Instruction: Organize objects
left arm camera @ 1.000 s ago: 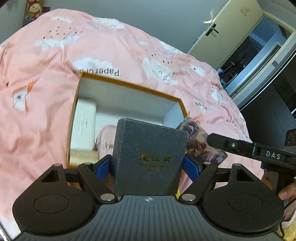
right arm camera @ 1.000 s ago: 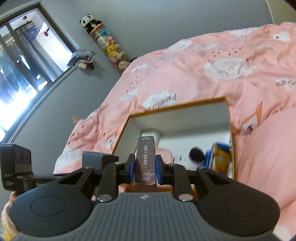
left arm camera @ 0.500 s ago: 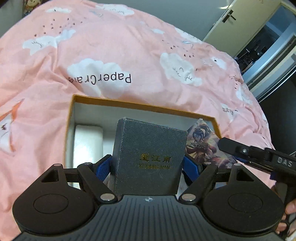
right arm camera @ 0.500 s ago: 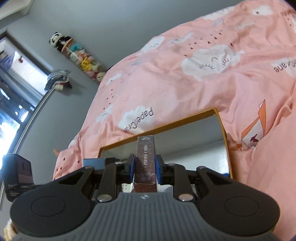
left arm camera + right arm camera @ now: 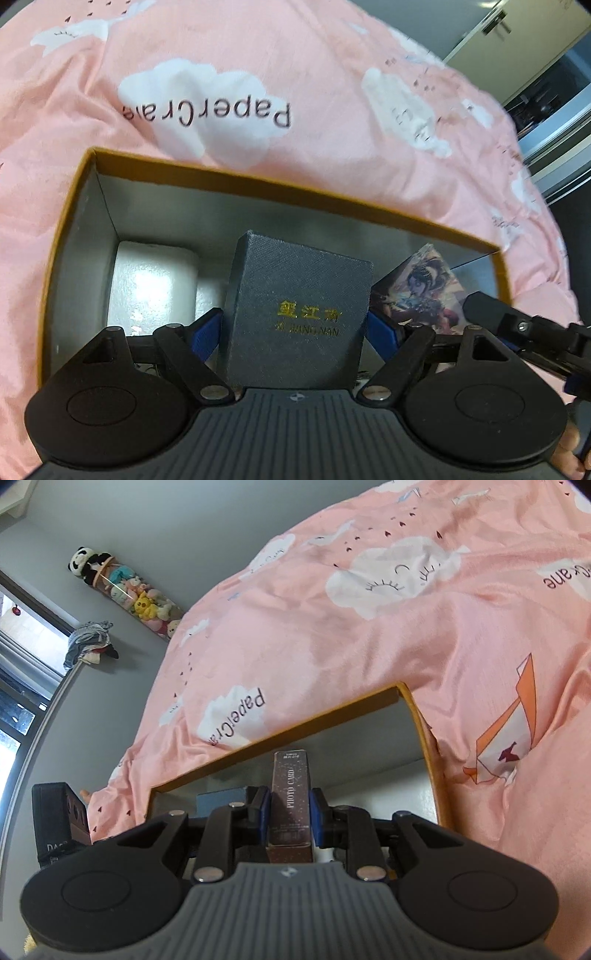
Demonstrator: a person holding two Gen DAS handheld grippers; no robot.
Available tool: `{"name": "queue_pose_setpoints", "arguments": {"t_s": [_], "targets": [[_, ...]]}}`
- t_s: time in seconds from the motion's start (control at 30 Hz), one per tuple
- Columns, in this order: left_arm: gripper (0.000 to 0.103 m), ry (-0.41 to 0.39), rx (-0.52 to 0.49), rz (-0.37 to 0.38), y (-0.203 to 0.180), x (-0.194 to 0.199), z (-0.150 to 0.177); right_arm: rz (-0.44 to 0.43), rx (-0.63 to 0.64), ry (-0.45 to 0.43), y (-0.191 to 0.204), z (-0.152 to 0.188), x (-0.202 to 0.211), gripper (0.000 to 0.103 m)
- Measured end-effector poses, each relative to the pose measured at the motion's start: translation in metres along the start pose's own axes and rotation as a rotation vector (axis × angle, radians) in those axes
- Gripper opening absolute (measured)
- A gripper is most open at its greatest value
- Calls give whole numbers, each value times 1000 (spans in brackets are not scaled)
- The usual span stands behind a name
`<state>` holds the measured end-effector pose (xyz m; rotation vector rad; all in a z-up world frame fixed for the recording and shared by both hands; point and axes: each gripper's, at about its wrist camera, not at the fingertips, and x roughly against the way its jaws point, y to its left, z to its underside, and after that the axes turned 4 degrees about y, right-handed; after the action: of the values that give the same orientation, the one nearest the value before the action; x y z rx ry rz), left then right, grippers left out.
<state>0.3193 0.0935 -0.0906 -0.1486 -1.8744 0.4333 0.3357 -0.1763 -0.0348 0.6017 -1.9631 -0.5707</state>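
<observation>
Both grippers (image 5: 295, 325) (image 5: 290, 808) sank toward one tray (image 5: 258, 184), holding two boxes (image 5: 299, 314) (image 5: 290, 797).

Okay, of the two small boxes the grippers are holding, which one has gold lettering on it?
The dark blue-grey box in the left gripper. Its face carries gold characters, while the narrow glittery brown box in the right gripper reads PHOTO CARD in pale letters.

Black gripper (image 5: 294, 326), blue pads (image 5: 207, 332)

Pretty dim indoor light overall, with daylight blowing out the window (image 5: 14, 635) way off left of the right fingers. Heavy fisheye bending at the edges, some motion blur on the pink duvet (image 5: 295, 74), and glare on the white packet (image 5: 151, 284) left of the left fingers.
</observation>
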Motion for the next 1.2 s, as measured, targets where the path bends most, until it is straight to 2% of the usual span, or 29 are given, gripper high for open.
{"name": "queue_pose_setpoints", "arguments": {"t_s": [0.13, 0.27, 0.4, 0.53, 0.7, 0.77, 0.83, 0.93, 1.03, 1.13, 1.2], "targets": [[95, 17, -12, -65, -2, -9, -2, 13, -1, 5, -3, 1, -6, 24], [95, 30, -22, -100, -6, -15, -1, 16, -6, 15, -5, 2, -10, 24], [94, 3, -91, -206, -16, -19, 3, 13, -9, 15, -6, 2, -10, 24], [93, -13, -161, -263, -26, -21, 9, 16, -4, 15, -6, 2, -9, 24], [93, -53, -171, -217, -26, -13, 13, 18, -3, 18, -6, 1, -10, 24], [93, -41, -172, -228, -26, -15, 13, 19, -3, 19, -6, 1, -10, 24], [93, -2, -101, -209, -22, -19, 6, 19, -5, 20, -7, 1, -10, 24], [93, 56, 116, -93, 5, -21, -3, 21, -9, 23, -7, 1, -11, 24], [93, 77, 199, -43, 19, -23, -6, 21, -14, 27, -7, 0, -12, 24], [93, 34, 196, -50, 18, -16, -3, 22, -13, 27, -7, 0, -12, 24], [93, 27, 133, -82, 10, -13, -3, 23, -13, 28, -7, 0, -12, 24]]}}
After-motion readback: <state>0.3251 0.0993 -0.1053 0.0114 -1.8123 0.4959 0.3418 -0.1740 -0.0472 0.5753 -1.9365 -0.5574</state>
